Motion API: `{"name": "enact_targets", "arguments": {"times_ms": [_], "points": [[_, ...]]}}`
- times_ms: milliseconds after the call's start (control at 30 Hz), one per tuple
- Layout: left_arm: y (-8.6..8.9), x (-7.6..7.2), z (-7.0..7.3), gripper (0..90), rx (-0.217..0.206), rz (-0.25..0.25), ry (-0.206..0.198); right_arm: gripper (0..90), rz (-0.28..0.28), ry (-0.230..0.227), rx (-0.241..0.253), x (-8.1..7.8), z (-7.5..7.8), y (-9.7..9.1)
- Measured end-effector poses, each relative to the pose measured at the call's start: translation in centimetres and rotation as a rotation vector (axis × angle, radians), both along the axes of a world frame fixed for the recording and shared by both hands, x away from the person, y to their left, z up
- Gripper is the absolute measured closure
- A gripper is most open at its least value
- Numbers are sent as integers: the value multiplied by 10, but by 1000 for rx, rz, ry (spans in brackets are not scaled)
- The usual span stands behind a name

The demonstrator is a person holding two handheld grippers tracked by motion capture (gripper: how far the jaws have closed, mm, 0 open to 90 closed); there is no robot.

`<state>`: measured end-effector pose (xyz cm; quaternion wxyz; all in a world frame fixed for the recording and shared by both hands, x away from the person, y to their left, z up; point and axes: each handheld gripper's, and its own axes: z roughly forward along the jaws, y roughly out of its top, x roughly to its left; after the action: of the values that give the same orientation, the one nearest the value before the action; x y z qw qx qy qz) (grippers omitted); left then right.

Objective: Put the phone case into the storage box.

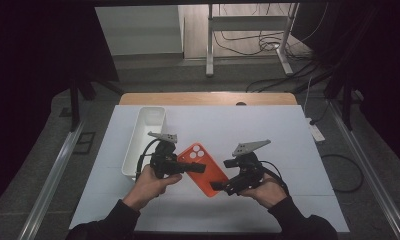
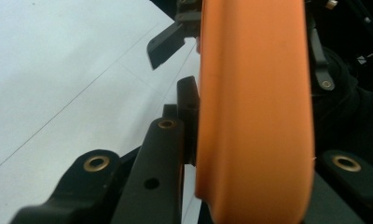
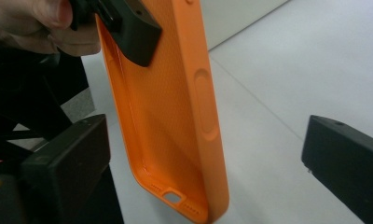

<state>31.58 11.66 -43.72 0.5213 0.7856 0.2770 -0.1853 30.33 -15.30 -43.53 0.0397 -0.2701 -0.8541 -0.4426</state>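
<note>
An orange phone case [image 1: 206,173] is held off the white table top between my two grippers. My left gripper [image 1: 194,167] is shut on its camera-hole end; in the left gripper view the case [image 2: 254,116] stands edge-on, pinched between the black jaws. My right gripper [image 1: 221,186] is open at the case's lower end. In the right gripper view the case [image 3: 175,116] shows its hollow inside and hangs between the two wide-apart black fingers [image 3: 68,161] without touching them. The left gripper's finger [image 3: 133,32] clamps its upper edge beside a hand [image 3: 35,23].
A long white bin [image 1: 145,135] stands at the left, just behind the left gripper. The white mat [image 1: 273,130] covers a wooden table [image 1: 208,98]. Metal frame legs and cables lie on the floor beyond the table.
</note>
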Motion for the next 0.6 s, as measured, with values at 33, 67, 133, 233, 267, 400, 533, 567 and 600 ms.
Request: {"name": "enact_targets", "arguments": {"times_ms": [33,67,133,233,267,400,533,567,600], "points": [[0,0,0,837,-2,-5,-4,13,0,0,0,0,0,0],[-1,0,1,837,-4,-8,-5,13,6,3,-1,0,0,1],[-1,-1,1,837,-4,-14,-6,40,20,9,-6,-2,0,3],[-3,-2,2,837,-4,-23,-11,151,27,14,-13,-2,0,4],[-3,-2,2,836,-6,-27,-13,196,29,21,-11,-2,0,4],[-5,-3,3,836,-3,-44,-19,349,62,46,-3,-2,-1,5],[-7,-3,3,835,8,-57,-27,496,92,51,2,-4,-2,7],[-7,-3,3,834,13,-58,-29,549,100,58,4,-4,-2,8],[-7,-3,3,832,13,-58,-29,549,100,58,4,-4,-2,8]]}}
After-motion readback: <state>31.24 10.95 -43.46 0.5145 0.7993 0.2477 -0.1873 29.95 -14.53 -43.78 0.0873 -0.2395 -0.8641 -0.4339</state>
